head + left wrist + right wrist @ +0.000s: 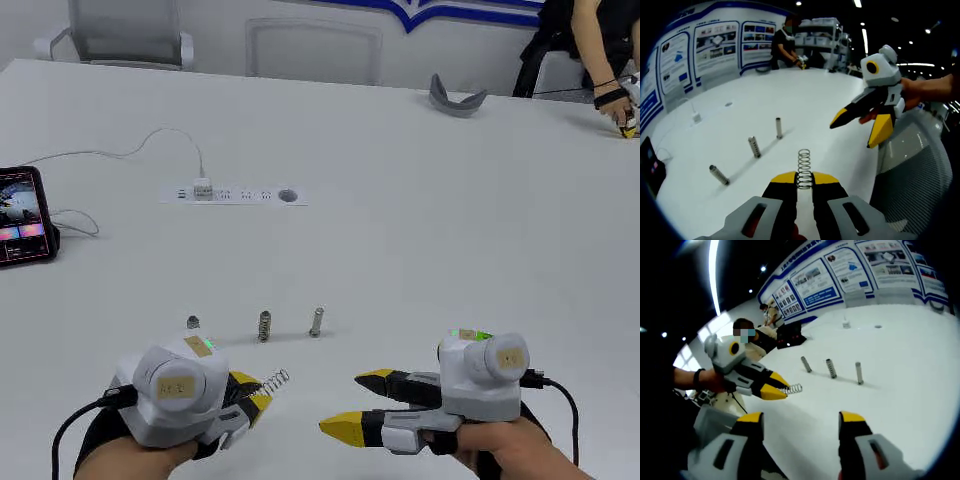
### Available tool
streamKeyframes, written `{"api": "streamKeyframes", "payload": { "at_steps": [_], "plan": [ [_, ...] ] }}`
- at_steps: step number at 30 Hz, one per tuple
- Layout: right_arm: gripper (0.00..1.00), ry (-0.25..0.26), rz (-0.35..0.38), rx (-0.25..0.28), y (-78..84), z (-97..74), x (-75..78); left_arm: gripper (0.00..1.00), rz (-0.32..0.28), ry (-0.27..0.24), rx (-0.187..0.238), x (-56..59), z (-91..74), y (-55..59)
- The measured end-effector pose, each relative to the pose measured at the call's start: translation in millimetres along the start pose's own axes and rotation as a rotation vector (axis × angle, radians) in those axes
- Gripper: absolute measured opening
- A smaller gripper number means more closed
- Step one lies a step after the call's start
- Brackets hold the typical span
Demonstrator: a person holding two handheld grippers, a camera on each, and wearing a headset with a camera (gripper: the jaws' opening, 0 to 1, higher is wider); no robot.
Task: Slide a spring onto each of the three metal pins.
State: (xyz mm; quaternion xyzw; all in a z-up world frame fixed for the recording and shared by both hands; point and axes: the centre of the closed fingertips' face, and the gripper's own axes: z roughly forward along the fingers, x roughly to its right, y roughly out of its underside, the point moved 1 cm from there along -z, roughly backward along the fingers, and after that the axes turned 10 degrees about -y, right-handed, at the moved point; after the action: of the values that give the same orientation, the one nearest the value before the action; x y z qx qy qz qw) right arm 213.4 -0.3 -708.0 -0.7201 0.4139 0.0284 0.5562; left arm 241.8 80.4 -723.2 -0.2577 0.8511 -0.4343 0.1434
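Three metal pins stand in a row on the white table (420, 250). The left pin (193, 322) and the middle pin (264, 326) each seem to carry a spring, while the right pin (316, 321) is bare. My left gripper (255, 392) is shut on a loose spring (275, 380) that sticks out past its yellow tips, near the pins on their near side. In the left gripper view the spring (804, 167) stands upright between the tips, with the bare pin (779, 128) beyond. My right gripper (340, 403) is open and holds nothing, to the right of the spring.
A white power strip (235, 194) with a plugged charger and cable lies further back. A tablet (22, 215) sits at the left edge. A grey curved object (457, 98) lies far right, near another person's hand (612, 100). Chairs stand behind the table.
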Motion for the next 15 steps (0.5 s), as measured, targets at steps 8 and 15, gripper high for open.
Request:
{"api": "streamKeyframes", "payload": {
  "at_steps": [8, 15],
  "plan": [
    [0.60, -0.011, 0.019, 0.018, -5.6, 2.2, 2.2, 0.10, 0.039, 0.048, 0.023, 21.7, 5.3, -16.8],
    [0.56, -0.035, 0.064, 0.056, -11.4, 0.3, 1.2, 0.10, 0.059, 0.096, 0.048, 37.9, 9.9, -31.9]
  ]
}}
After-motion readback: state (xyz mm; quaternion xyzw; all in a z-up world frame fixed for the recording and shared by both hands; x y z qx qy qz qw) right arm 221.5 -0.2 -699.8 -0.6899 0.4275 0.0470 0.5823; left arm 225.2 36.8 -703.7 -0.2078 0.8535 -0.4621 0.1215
